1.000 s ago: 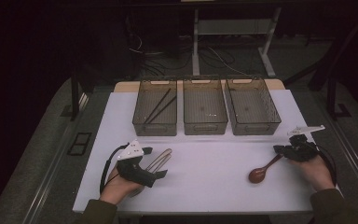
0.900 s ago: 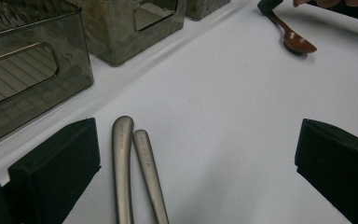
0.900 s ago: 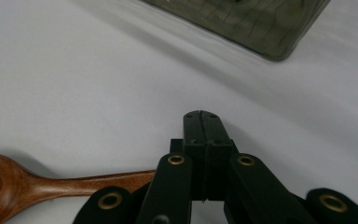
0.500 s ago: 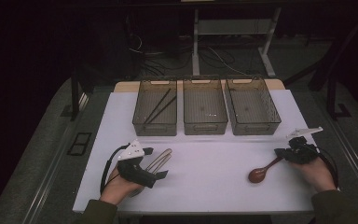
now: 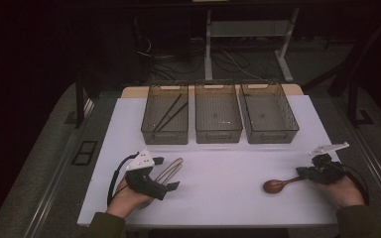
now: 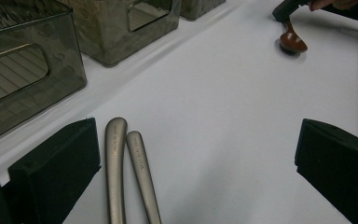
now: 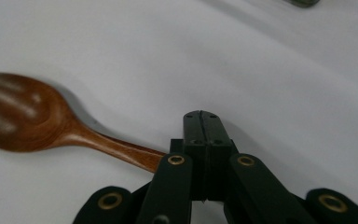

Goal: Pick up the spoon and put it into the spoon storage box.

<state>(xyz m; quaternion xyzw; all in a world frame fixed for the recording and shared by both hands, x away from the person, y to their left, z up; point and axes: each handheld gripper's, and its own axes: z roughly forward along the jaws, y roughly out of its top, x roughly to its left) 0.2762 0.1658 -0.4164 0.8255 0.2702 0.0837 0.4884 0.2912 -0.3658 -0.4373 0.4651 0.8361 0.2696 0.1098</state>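
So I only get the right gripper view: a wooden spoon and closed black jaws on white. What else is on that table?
Observer: At the far side, three see-through bins stand in a row: left bin, middle bin and right bin.
Operator: Is anything in them?
Observer: The left bin holds two dark sticks, lying crossed.
Operator: And the other hand?
Observer: The left gripper is open, and two metal handles lie side by side on the table between its jaws, close to one jaw.
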